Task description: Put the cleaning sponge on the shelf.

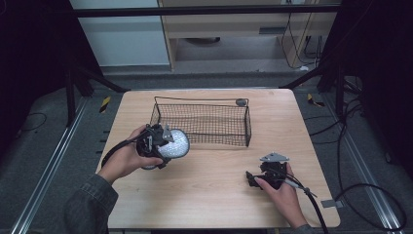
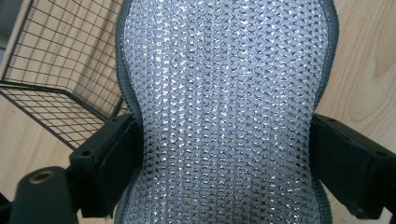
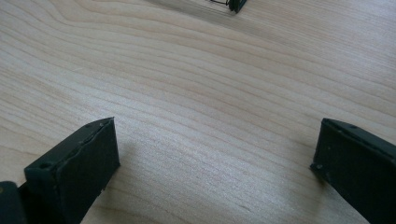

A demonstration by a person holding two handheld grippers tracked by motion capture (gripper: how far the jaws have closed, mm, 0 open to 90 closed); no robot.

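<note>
- While the left tongs [image 1: 163, 146] pinch the silver mesh pad [image 1: 175, 144] just beside the wire basket [image 1: 246, 127], it may catch the rim.
- Right tongs [image 1: 253, 179], gaping wide, idle well apart from the basket.

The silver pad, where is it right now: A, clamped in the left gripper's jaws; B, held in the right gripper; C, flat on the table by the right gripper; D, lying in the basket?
A: the left gripper has its jaws pressed on both sides of the pad, beside the basket.
</note>
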